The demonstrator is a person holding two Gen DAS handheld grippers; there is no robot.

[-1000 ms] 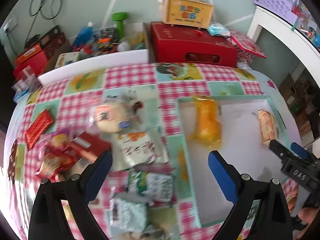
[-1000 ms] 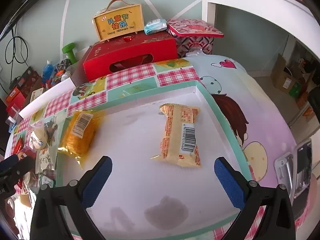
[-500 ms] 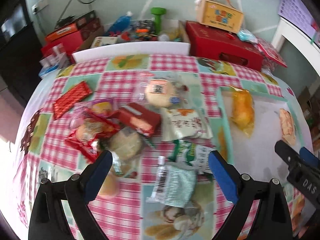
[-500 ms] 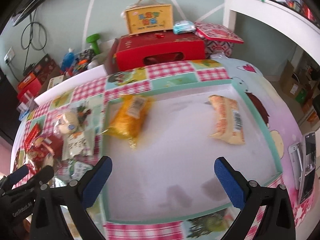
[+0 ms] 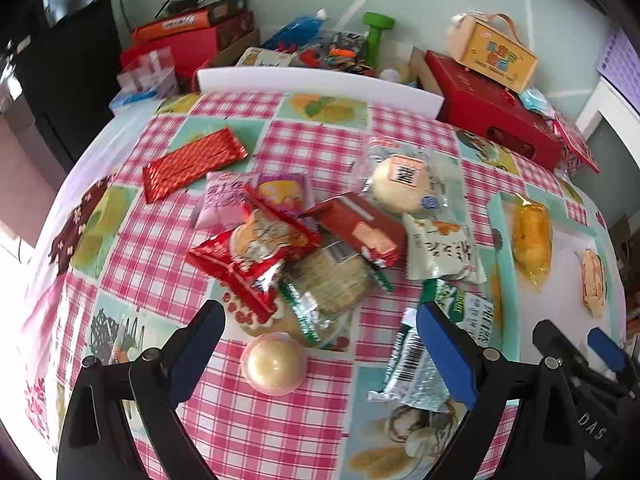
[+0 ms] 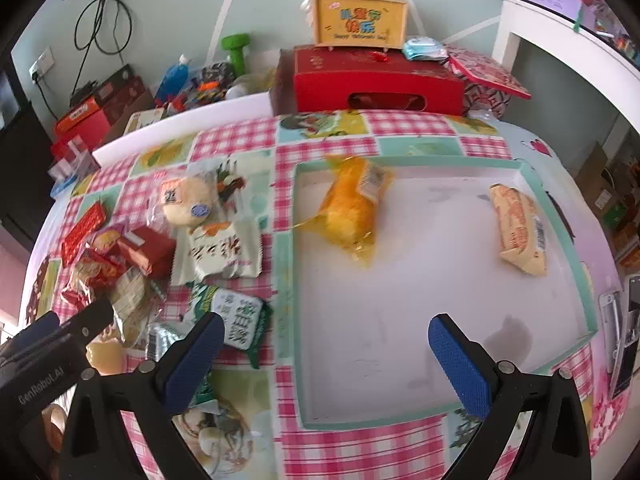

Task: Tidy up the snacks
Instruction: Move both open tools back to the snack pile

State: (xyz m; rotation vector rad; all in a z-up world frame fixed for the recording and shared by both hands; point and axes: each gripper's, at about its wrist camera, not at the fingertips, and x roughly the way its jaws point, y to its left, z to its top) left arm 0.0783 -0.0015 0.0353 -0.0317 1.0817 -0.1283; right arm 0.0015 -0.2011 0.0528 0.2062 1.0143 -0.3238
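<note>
Pink checked cloth with picture squares over the whole bench, pale green wall behind. Big red cardboard box at the far edge, with a small yellow box with a handle on top. Green dumbbell and more boxes at the back left. White flat tray with a pale green rim on the right side of the bench. Two snacks inside the tray, well apart: clear yellow packet near the far left corner, long tan packet with a barcode near the right rim. Loose heap of snacks on the cloth left of the tray: round pale bun in a clear wrapper, dark red packet, shiny red packet with a round cracker picture, pale green packet with dark writing, green and white packet, flat red foil bar off to the far left, and small round cream ball nearest the camera. Left claw spread wide and empty, low over the near side of the heap, right above the cream ball. Right claw spread wide and empty too, over the near left part of the tray. Touching nothing, either one.
</note>
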